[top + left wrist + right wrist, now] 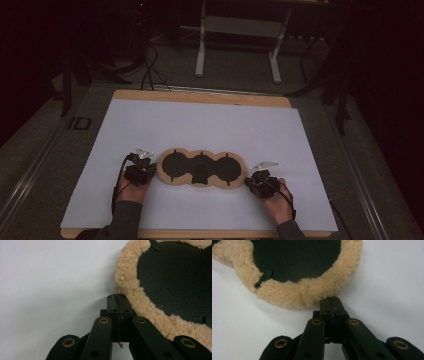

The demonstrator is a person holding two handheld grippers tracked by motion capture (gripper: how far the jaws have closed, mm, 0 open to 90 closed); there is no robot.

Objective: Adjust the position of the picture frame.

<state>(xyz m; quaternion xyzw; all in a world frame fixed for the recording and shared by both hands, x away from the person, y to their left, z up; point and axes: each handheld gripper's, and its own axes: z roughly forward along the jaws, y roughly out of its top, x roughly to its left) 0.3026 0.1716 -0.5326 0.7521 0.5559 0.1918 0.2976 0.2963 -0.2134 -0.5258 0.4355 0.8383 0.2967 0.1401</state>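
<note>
A flat pad (pixel 201 169) of three joined black rounds with a tan fleece rim lies on the white board near the front. My left gripper (pixel 148 168) sits at the pad's left end, held in a hand. In the left gripper view its jaws are pressed together, and the left gripper (pixel 117 297) touches the fleece rim (pixel 125 272) with its tip. My right gripper (pixel 251 179) sits at the pad's right end. The right gripper (pixel 332 300) is shut too, its tip against the fleece of the pad (pixel 297 257). Nothing shows between either pair of jaws.
The white board (pixel 200 125) covers a wooden table whose far edge (pixel 200 96) shows as a strip. Beyond it stand a white desk frame (pixel 240 30) and dark stands, with cables (pixel 152 75) on the floor. The room is dim.
</note>
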